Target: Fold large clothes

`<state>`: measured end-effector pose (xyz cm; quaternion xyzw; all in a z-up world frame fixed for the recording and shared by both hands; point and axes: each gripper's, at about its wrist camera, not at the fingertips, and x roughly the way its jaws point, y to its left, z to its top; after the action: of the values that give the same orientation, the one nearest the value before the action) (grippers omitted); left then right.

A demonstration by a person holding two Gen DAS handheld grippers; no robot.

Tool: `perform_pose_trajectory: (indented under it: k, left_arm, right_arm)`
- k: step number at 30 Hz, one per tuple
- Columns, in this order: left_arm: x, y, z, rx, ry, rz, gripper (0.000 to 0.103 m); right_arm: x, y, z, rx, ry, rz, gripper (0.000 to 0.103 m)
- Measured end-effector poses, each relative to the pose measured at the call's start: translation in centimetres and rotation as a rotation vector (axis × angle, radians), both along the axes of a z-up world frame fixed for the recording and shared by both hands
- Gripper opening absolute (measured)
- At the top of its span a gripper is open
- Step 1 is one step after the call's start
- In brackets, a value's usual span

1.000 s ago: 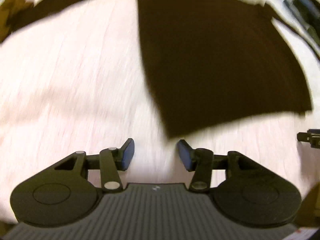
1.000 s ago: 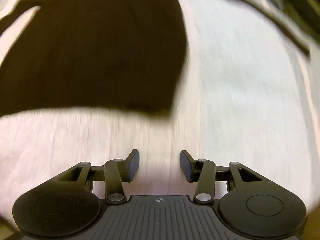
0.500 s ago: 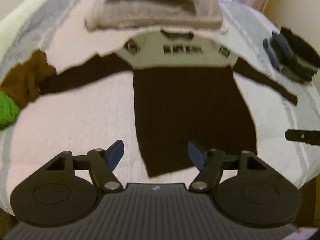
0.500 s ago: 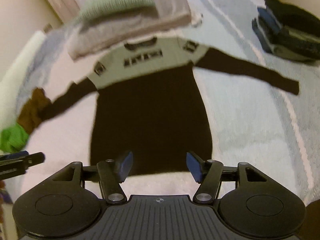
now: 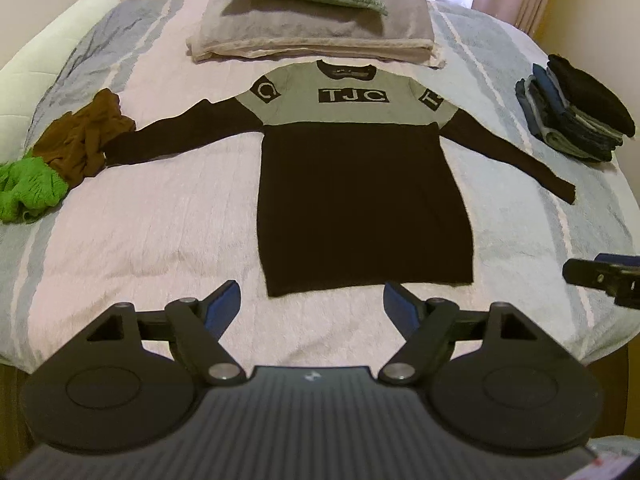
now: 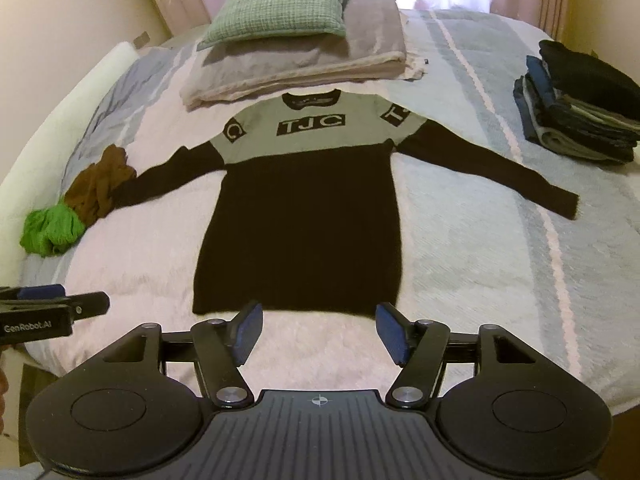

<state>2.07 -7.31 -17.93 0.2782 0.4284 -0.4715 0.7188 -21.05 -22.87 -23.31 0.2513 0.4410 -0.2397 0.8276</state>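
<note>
black-and-grey knit sweater [image 5: 360, 184] now lies flat mid-frame on the bed [image 5: 152, 220], sleeves out, since both the left gripper [image 5: 312, 304] and right gripper [image 6: 318, 330] have just been opening, empty, and lifted back, so folding can begin.

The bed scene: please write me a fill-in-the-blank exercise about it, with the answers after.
1. The sweater lies flat with both sleeves spread ____.
2. The letters on its chest read ____.
3. The green pillow rests on a folded ____.
4. The left gripper and right gripper hold ____.

Answers: out; TJC; blanket; nothing
</note>
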Motion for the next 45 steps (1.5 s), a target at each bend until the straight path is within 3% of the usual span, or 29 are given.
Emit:
perform_pose_trajectory:
  k: [12,28,37,45]
  left_arm:
    - [-3.8,1.8,1.5,-0.017,-0.031,-0.007,0.077]
    - [-4.8,1.9,1.2,0.015,-0.044,-0.001,0.079]
    - [-2.2,0.5,-0.4,0.061,-0.016,-0.002,0.079]
    - [4.6,-3.6,-1.9,0.040,0.042,0.018,0.079]
  right_arm:
    - [-3.1,1.2,1.2,-0.026,-0.006,0.065,0.060]
    - [-3.0,0.9,0.5,0.000,0.019,0.108,0.060]
    - [0.2,0.3,-1.3,0.053,0.058,0.109,0.060]
    - [5.3,-2.9,-2.4,0.069,0.055,-0.001,0.060]
